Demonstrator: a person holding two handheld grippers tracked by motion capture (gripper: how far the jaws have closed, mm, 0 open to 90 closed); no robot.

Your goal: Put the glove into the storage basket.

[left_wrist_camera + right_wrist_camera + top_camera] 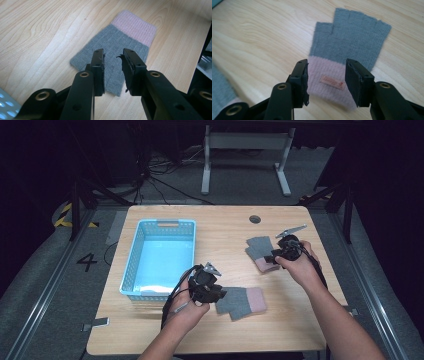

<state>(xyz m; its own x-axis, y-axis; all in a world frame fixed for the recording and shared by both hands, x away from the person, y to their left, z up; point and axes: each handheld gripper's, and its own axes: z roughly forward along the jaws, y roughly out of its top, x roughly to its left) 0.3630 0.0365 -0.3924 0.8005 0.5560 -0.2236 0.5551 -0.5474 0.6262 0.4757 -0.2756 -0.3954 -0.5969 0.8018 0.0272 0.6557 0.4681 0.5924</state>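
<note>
High view is showing two grey knitted gloves with pink cuffs lying flat on the light wooden table, right of the blue plastic basket. The near glove is lying lengthwise just past the left tool, cuff pointing away. The far glove is presenting its cuff to the right tool; both tools are standing open, gripping nothing.

A pale wood-grain worktop with a round cable port stands on grey carpeted floor. Beyond it a white desk frame rises amid loose black cables. Yellow-black hazard tape and a painted numeral 4 mark the floor at left. The surroundings are dark.
</note>
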